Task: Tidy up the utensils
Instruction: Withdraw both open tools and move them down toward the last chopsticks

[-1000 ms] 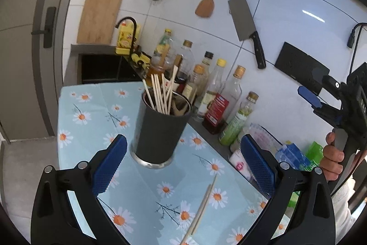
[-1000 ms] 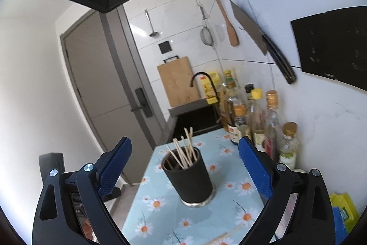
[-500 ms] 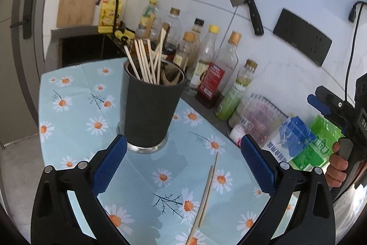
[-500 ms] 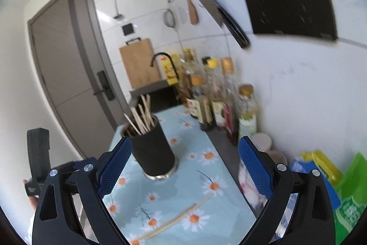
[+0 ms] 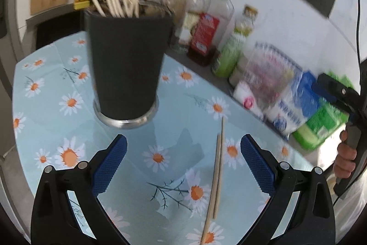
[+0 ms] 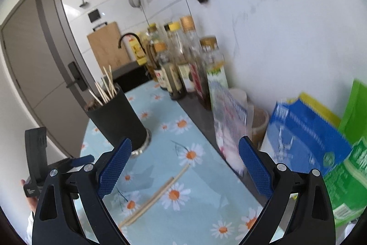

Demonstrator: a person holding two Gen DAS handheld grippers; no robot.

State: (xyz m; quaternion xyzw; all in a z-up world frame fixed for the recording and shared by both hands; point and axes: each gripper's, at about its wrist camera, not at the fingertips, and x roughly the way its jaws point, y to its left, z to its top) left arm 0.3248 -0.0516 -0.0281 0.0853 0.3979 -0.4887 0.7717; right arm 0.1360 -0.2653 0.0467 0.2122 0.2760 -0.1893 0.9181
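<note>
I think I am at the reaching step: two loose chopsticks lie flat on the daisy tablecloth, and they are not picked up yet. They lie side by side, touching, a little way in front of the black holder. The holder stands upright and already has a bunch of chopsticks poking out of its top.

My left gripper is wide open and holds nothing. Its blue pads hang above the cloth, and the loose chopsticks show between them, closer to the right-hand pad. I cannot tell how high the pads are above the cloth.

My right gripper is wide open too, and empty. It looks down at the same pair of chopsticks from the other side.

Next, I think one gripper has to go down low, get a pad on each side of the thin sticks, and squeeze. They are flat and skinny, so they could slip or roll away. Then they go up and into the holder, tips down.
</note>
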